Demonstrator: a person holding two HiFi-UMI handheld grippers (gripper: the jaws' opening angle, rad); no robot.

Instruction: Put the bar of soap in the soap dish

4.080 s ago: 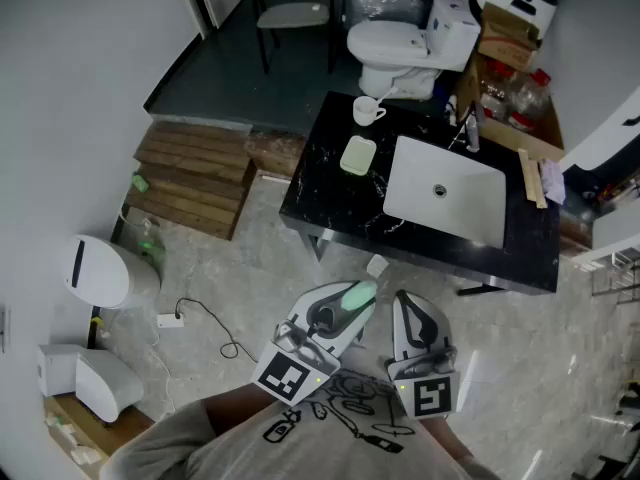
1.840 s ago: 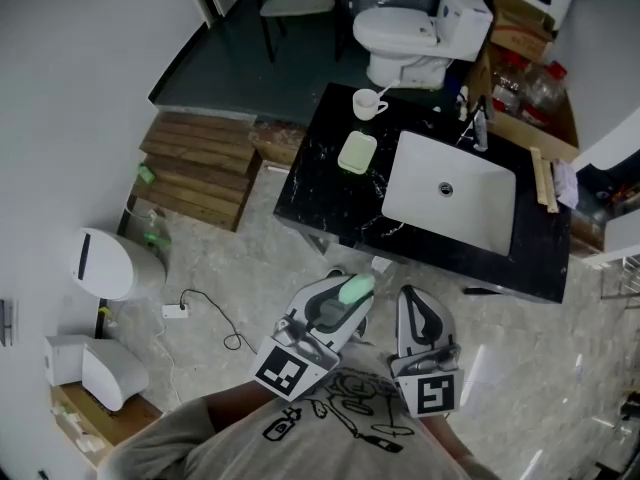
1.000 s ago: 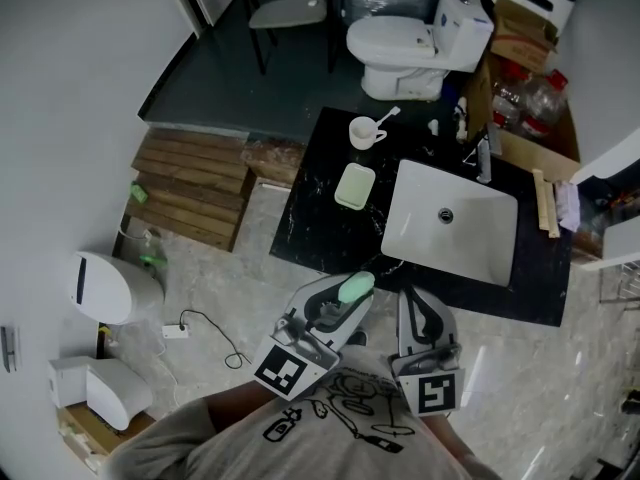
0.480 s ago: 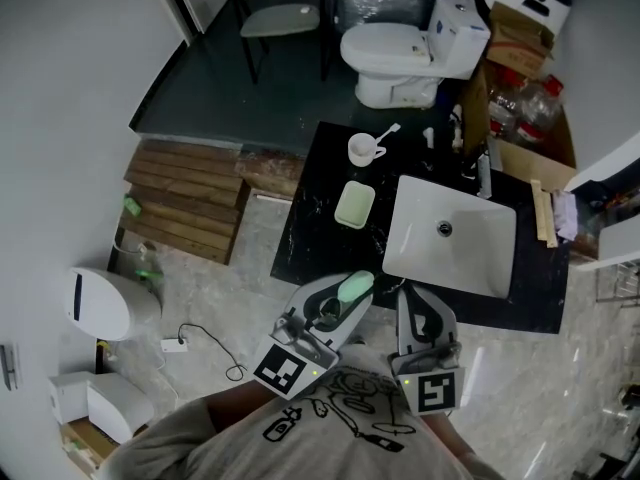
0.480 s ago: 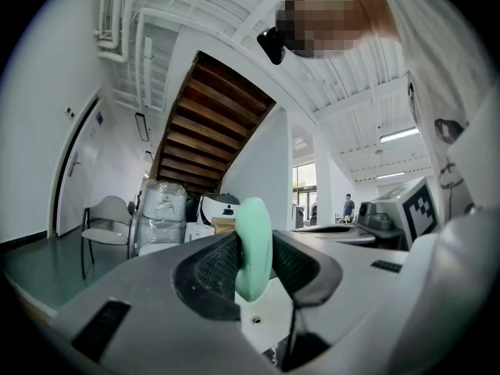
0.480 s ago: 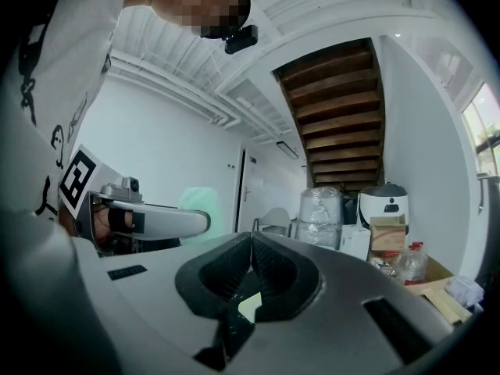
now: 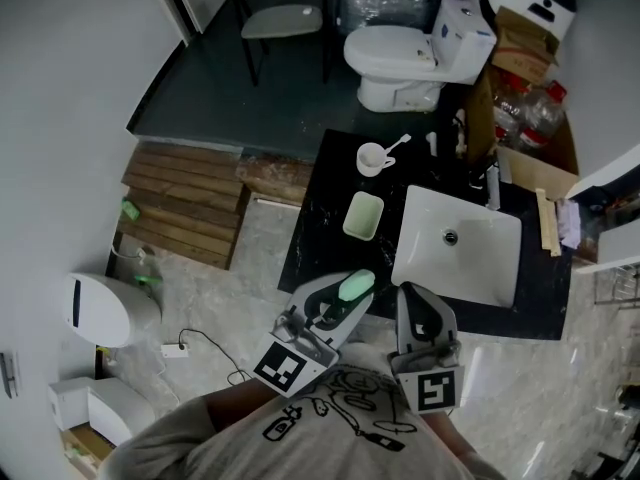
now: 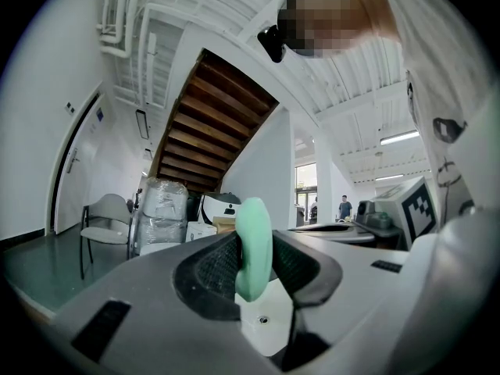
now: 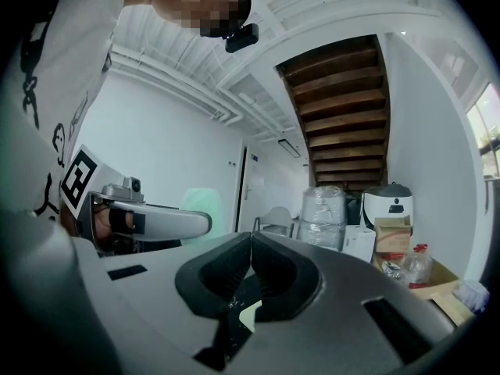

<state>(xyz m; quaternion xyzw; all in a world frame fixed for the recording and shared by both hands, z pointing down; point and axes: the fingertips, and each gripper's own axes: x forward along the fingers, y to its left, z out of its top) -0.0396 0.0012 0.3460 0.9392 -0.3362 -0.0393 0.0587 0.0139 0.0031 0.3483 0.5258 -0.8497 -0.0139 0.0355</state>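
Note:
A pale green bar of soap is clamped on edge between the jaws of my left gripper, just short of the black counter's near edge. In the left gripper view the soap stands upright between the dark pads. The pale green soap dish lies on the black counter, left of the white sink and beyond the soap. My right gripper is beside the left one; its jaws meet with nothing between them.
A white cup with a spoon stands behind the dish. A tap and bottles are at the sink's far side. A toilet, a chair, wooden steps and a white bin surround the counter.
Both grippers have come closer to the counter, which now lies lower in the head view. The soap stays clamped in the left gripper; the right stays shut.

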